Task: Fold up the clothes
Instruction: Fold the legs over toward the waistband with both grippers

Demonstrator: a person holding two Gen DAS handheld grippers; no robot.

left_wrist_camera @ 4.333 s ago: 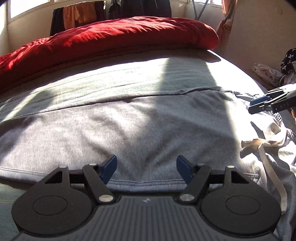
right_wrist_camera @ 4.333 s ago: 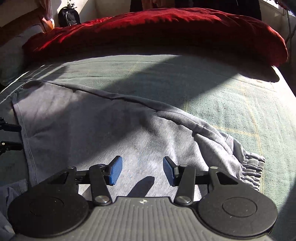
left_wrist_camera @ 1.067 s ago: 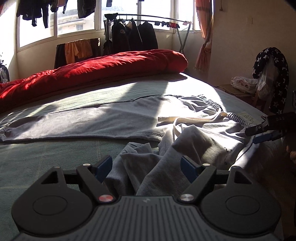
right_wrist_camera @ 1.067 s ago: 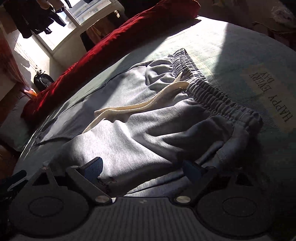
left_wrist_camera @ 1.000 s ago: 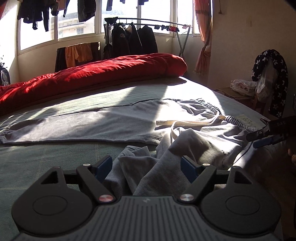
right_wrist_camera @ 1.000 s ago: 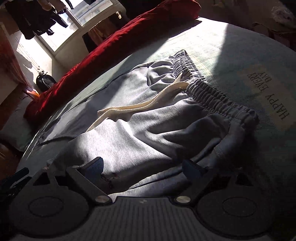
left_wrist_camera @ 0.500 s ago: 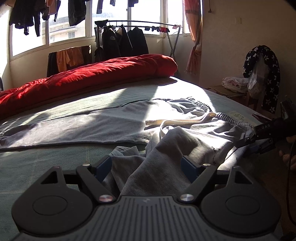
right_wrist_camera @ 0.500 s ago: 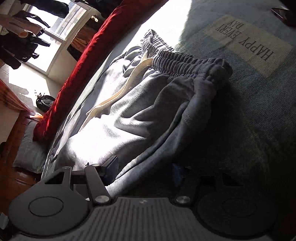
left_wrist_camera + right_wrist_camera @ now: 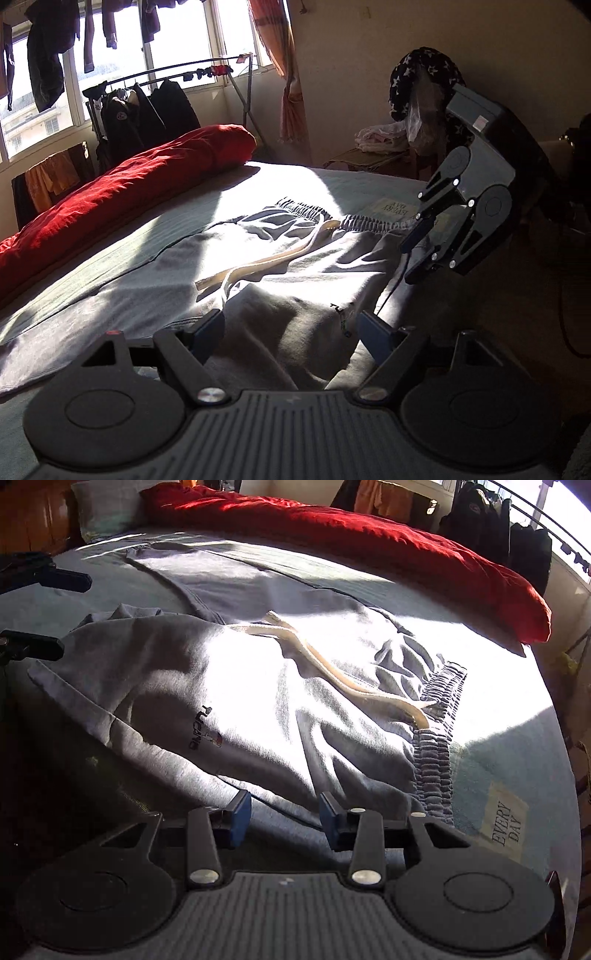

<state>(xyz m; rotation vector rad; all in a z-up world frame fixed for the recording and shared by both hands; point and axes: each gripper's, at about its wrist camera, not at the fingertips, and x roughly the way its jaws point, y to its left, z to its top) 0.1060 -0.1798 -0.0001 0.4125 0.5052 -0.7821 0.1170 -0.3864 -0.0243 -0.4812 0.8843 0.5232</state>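
Across the bed (image 9: 517, 760), on its pale green cover, grey sweatpants (image 9: 280, 701) lie partly spread, the ribbed elastic waistband (image 9: 439, 723) toward the side with a printed patch reading "EVERY DAY" (image 9: 504, 825), and a cream drawstring (image 9: 332, 668) trailing over the sunlit cloth. A small dark logo (image 9: 201, 731) shows on the near leg, which is bunched and folded over toward the bed's edge, while the other leg runs flat toward a long red duvet (image 9: 351, 528) rolled along the far side. The left gripper (image 9: 291, 330) sits low at the bunched leg with a mound of grey cloth rising between its blue pads; its jaws are closing, fairly wide, and whether the pads press the cloth cannot be told. The right gripper (image 9: 284, 818) is at the near edge of the sweatpants close to the waistband; its jaws are closing too, about half open, with the cloth's hem just ahead of the pads and a gap visible between them, so nothing looks clamped. From the left wrist view the right gripper (image 9: 417, 254) hangs over the waistband corner. Behind the bed stand a clothes rack (image 9: 155, 99) with dark jackets, bright windows (image 9: 177, 40) and an orange curtain (image 9: 284, 70).
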